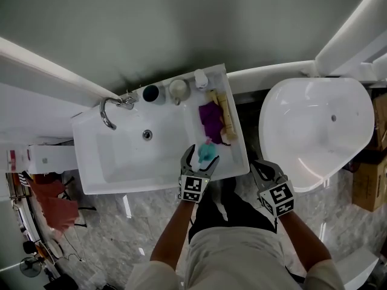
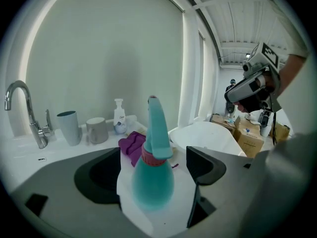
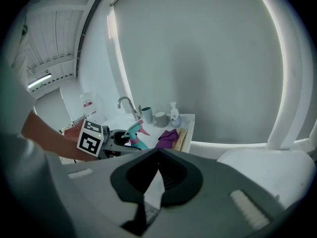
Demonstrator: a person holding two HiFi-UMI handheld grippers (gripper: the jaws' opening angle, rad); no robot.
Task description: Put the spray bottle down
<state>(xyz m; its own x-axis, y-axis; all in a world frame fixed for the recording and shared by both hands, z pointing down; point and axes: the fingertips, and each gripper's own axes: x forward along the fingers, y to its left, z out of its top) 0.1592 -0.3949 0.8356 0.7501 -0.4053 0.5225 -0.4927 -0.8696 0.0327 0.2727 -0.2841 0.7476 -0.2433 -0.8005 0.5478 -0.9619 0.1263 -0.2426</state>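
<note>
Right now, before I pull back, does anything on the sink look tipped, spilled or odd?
Nothing stands out. The spray bottle stands upright on the sink ledge between the left gripper's open jaws. The purple cloth lies crumpled behind it, and no spill is visible.

Grippers at the sink [image 1: 81, 153]
Left gripper [image 1: 204, 154] gapes over its front-right corner; right gripper [image 1: 260, 167], jaws together, hangs just off that corner.

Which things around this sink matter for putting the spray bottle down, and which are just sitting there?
In the job:
teal plastic spray bottle with pink collar, open left gripper around it, white sink counter beneath it.

Just lying about:
purple cloth, blue-grey tumbler, grey mug, white pump bottle, chrome tap, shut right gripper.
</note>
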